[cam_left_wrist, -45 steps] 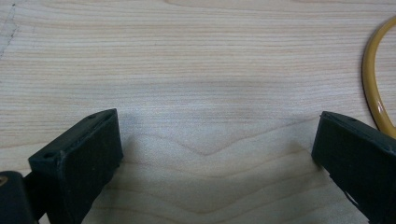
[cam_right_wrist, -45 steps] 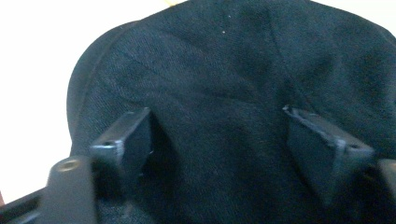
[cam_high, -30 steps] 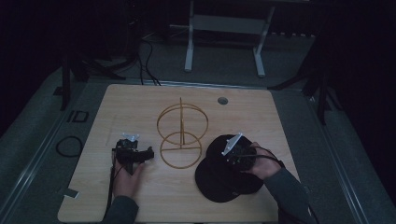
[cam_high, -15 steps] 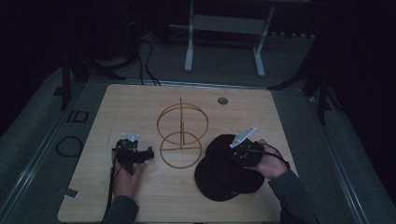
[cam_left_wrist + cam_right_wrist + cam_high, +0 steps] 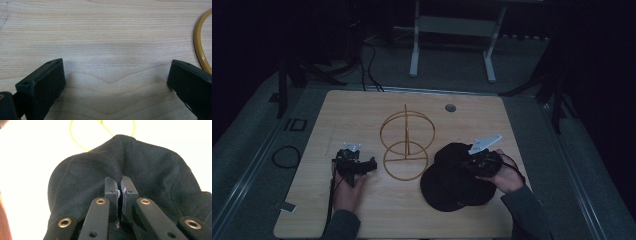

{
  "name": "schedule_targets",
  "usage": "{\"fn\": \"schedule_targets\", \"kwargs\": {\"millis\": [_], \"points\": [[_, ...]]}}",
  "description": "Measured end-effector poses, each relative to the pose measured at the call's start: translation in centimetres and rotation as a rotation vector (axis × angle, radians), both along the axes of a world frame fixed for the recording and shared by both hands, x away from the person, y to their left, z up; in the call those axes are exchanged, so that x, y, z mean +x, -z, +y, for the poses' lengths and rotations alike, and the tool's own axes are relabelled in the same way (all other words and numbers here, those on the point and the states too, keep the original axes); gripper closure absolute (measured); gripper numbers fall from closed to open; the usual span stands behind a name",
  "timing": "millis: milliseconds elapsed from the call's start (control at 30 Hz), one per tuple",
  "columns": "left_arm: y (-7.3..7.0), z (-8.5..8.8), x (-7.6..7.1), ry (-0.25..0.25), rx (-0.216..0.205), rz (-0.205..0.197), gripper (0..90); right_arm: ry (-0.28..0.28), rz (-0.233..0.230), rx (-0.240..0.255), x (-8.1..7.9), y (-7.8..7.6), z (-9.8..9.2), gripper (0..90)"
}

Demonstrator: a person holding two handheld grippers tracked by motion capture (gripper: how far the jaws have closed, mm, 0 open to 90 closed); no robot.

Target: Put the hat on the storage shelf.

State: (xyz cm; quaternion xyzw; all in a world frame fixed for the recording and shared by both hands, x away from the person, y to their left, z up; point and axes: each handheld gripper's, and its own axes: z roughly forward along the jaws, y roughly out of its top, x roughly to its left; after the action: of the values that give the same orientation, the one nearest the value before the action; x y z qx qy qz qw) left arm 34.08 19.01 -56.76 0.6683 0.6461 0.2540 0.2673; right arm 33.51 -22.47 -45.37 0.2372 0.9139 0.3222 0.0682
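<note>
A black cap (image 5: 454, 182) lies on the wooden table (image 5: 362, 107) at the right front. My right gripper (image 5: 477, 162) is shut on a fold of the cap's crown (image 5: 130, 162), and the cloth bunches up between its jaws. A yellow wire stand (image 5: 406, 145) with two rings on a post rises at the table's middle, just left of the cap. My left gripper (image 5: 357, 165) rests low on the table to the left of the stand, jaws wide open over bare wood (image 5: 112, 57). Part of the stand's yellow base ring (image 5: 200, 47) shows beside its right jaw.
A round grommet hole (image 5: 450, 107) sits near the table's far edge. A white metal frame (image 5: 452, 37) stands on the floor beyond the table. A coiled cable (image 5: 286, 156) lies on the floor at the left, and a small tag (image 5: 288, 206) sticks out at the front left corner.
My right gripper has shifted slightly right and toward the front with the cap's crown pinched in it. The left gripper has stayed put.
</note>
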Motion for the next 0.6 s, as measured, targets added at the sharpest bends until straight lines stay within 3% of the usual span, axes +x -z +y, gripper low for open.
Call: {"fn": "schedule_targets", "kwargs": {"millis": [233, 600], "points": [[0.0, 0.0, 0.0, 0.0, 0.0, 0.0, 1.2, 0.015, 0.024, 0.062, 0.2, -0.5, -0.9, 86.1], [0.0, 0.0, 0.0, 0.0, 0.001, 0.0, 1.3, 0.038, 0.014, 0.17, 0.3, -1.9, -2.9, 86.2]]}}
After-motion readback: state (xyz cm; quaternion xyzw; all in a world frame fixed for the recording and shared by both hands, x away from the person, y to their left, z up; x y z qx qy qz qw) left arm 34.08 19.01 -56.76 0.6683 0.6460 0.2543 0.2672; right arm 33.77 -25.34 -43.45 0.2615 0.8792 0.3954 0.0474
